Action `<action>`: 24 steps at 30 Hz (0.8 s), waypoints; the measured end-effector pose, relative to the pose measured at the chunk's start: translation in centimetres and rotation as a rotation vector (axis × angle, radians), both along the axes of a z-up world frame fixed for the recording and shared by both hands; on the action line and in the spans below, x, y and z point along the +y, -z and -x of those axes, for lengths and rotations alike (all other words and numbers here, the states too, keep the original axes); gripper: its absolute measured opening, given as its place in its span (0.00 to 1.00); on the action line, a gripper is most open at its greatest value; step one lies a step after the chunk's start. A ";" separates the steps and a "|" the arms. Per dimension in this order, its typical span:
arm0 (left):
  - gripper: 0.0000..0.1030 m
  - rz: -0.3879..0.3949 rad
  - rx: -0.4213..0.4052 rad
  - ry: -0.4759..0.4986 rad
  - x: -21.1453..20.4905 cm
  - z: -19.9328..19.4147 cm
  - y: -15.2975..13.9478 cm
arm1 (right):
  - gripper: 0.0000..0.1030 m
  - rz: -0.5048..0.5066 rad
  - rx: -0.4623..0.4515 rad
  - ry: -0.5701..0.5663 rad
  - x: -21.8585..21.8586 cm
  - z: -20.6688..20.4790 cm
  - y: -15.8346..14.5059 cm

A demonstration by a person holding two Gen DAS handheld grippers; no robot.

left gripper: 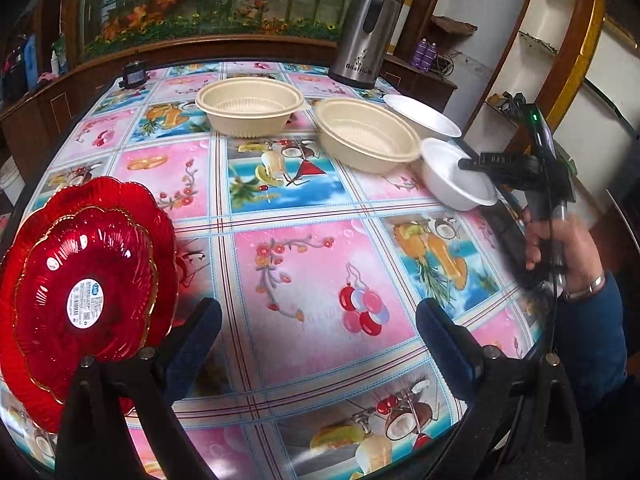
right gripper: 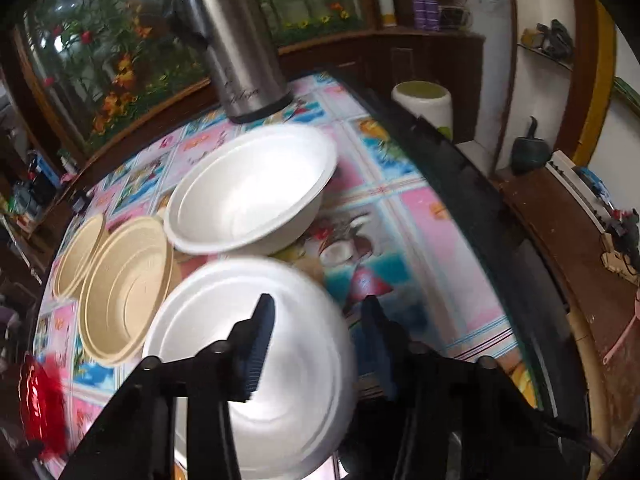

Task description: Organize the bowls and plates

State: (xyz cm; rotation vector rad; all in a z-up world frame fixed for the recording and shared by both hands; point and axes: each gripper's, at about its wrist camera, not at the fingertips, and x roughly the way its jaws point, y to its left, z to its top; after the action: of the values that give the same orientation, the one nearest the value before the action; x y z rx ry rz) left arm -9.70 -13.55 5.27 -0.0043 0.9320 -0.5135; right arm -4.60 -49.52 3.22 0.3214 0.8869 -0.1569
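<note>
Two red glass plates (left gripper: 86, 288) lie stacked at the table's left edge, beside my open, empty left gripper (left gripper: 318, 336). Two beige bowls (left gripper: 250, 106) (left gripper: 366, 134) and two white bowls (left gripper: 424, 116) (left gripper: 456, 176) sit at the far right. My right gripper (right gripper: 318, 340) straddles the rim of the near white bowl (right gripper: 256, 360), one finger inside and one outside, jaws apart. The other white bowl (right gripper: 252, 188) sits just beyond. The beige bowls (right gripper: 124, 288) lie to the left.
A steel thermos jug (left gripper: 366, 32) stands at the table's far edge, also in the right wrist view (right gripper: 236, 44). A small black object (left gripper: 134, 74) sits at the far left. The table's dark rim (right gripper: 500, 216) curves on the right. Wooden cabinets surround.
</note>
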 end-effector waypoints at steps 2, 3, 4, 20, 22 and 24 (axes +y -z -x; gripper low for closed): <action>0.94 0.003 0.003 -0.001 0.0 0.0 0.0 | 0.30 -0.002 0.003 -0.061 1.5 0.3 0.4; 0.94 0.004 0.003 -0.003 0.0 0.0 0.1 | 0.28 -0.007 0.002 -0.102 2.6 0.5 0.6; 0.94 0.007 0.003 -0.005 0.1 0.0 0.0 | 0.28 -0.008 0.004 -0.150 3.9 1.0 0.8; 0.94 0.077 -0.002 -0.056 1.6 -0.3 -0.7 | 0.41 -0.062 -0.196 -0.530 13.2 8.4 -3.1; 0.90 0.083 -0.019 -0.052 1.3 -0.4 -1.0 | 0.57 -0.059 -0.245 -0.516 12.8 9.0 -4.0; 0.59 0.068 -0.030 -0.055 0.8 -0.7 -1.1 | 0.59 -0.077 -0.271 -0.525 13.1 9.4 -4.4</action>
State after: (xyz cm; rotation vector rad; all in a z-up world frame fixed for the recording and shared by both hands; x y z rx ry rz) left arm -8.98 -12.78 6.39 -0.0836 0.8828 -0.4924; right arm -14.02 -36.43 7.63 0.1668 0.6833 0.3992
